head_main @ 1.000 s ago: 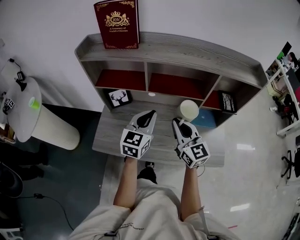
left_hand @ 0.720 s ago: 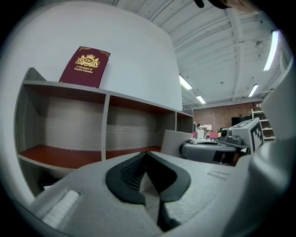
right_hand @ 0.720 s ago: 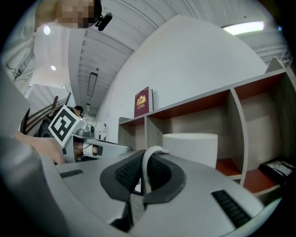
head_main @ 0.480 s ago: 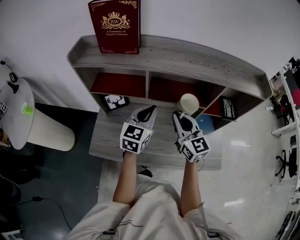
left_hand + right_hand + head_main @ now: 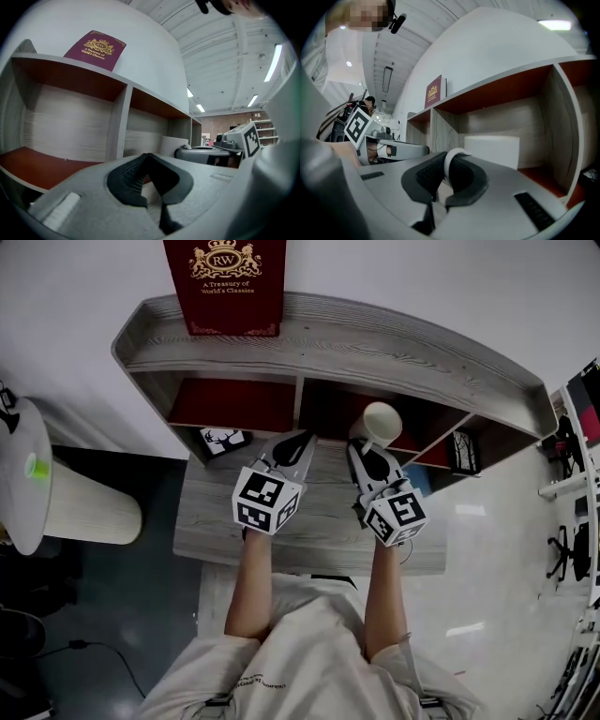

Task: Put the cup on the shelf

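Right gripper (image 5: pixel 361 447) clamps the cup (image 5: pixel 380 422) by its handle at the grey shelf (image 5: pixel 375 345), 12 o'clock; left gripper (image 5: pixel 301 440) closed, empty, over the wooden desk (image 5: pixel 319 532).

Bright ceiling strip lights; fisheye edge distortion; near foreground blurred.

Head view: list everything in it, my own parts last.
Shelf: one, grey wood, red compartment floors, at the desk's back.
Book: one, dark red, upright on the shelf top.
Cup: one, white, at the middle compartment's mouth.
Picture frames: two, black, by the left and right compartments.
Desk: one, grey wood, under the grippers.
Round table: one, white, far left.
Left gripper: one, grey, shut, empty, left of the cup.
Right gripper: one, grey, shut on the cup's handle.
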Tool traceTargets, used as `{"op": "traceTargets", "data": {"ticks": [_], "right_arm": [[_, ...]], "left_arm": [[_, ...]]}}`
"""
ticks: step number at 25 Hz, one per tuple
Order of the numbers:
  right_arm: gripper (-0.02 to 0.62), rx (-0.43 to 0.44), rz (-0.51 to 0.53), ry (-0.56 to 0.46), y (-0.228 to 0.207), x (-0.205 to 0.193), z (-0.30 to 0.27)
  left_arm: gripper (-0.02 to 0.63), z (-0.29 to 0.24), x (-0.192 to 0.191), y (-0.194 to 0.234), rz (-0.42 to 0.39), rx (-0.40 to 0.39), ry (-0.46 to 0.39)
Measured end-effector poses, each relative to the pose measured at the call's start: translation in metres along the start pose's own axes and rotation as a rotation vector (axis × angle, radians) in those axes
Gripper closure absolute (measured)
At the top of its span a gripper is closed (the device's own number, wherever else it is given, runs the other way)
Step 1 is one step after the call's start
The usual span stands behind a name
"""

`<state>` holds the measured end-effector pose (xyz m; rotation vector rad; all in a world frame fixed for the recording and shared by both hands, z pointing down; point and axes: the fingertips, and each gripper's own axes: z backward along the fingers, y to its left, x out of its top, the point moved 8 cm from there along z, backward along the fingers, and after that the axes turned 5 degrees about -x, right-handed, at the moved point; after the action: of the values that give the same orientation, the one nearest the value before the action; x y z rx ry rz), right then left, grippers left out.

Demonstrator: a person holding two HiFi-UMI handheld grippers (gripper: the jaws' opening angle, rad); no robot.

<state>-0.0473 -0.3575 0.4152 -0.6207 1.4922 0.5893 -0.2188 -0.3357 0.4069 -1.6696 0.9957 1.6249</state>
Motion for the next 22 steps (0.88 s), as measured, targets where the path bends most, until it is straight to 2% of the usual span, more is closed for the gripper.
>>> {"op": "traceTargets", "data": {"ticks": [12, 15, 22], "right_arm": [[0.577, 0.035, 0.020, 0.105, 0.000, -0.010, -0.046], [0.577, 0.032, 0.012, 0.127, -0.002, -0.011, -0.053], [0.577, -0.009, -0.013, 0.190, -0.013, -0.008, -0.055]], "left_arm": [[0.595, -0.018, 0.004, 0.014, -0.049, -0.091, 0.024], [0.595, -0.020, 0.004, 0.016, -0.071, -0.126, 0.050], [0.595, -0.029, 0.006, 0.018, -0.083, -0.150, 0.058]]}}
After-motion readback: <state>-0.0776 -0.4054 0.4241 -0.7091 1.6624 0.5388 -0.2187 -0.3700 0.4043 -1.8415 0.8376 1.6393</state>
